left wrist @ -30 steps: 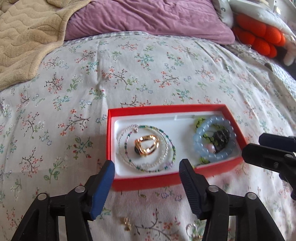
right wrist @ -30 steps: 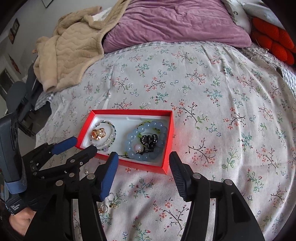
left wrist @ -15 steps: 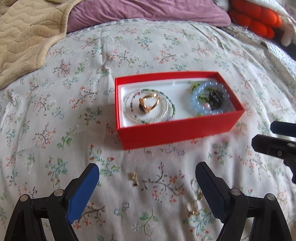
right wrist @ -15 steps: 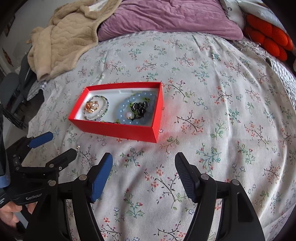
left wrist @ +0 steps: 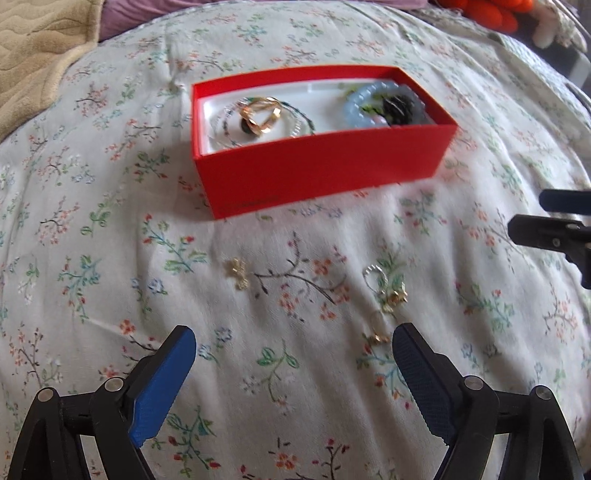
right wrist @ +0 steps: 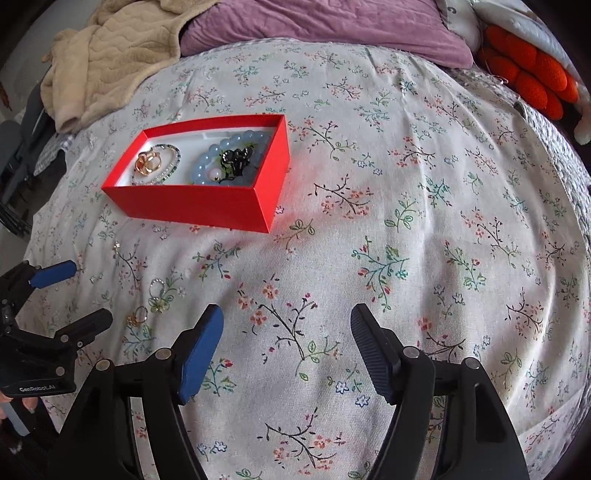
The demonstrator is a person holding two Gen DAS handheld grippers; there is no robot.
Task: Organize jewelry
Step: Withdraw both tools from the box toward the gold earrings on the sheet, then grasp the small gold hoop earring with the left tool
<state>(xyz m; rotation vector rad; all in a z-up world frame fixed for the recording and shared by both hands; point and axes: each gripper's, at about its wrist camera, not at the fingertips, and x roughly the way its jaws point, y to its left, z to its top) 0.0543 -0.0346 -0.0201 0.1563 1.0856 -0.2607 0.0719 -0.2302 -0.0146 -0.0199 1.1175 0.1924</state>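
Observation:
A red box [left wrist: 321, 173] [right wrist: 192, 205] lies on the floral bedspread. It holds a gold ring [left wrist: 260, 118] [right wrist: 147, 162] on thin beaded bracelets and a pale blue bead bracelet [left wrist: 364, 105] [right wrist: 221, 166] around a black piece. Loose on the cloth in front of the box lie a small gold earring [left wrist: 238, 273] [right wrist: 116, 249], a silver ring [left wrist: 373, 273] [right wrist: 157, 284] with a gold charm, and a gold ring [left wrist: 376, 332] [right wrist: 138, 315]. My left gripper [left wrist: 293, 350] [right wrist: 70, 295] is open and empty, just short of these pieces. My right gripper [right wrist: 286, 325] is open and empty over bare cloth.
A beige blanket [right wrist: 110, 55] lies at the back left and a purple pillow [right wrist: 332, 22] behind the box. An orange plush toy [right wrist: 528, 77] sits at the back right. The bed edge drops off at the left.
Both grippers have drawn back from the box, which now sits farther away. The left gripper has opened wider, and the loose pieces on the cloth have come into full view.

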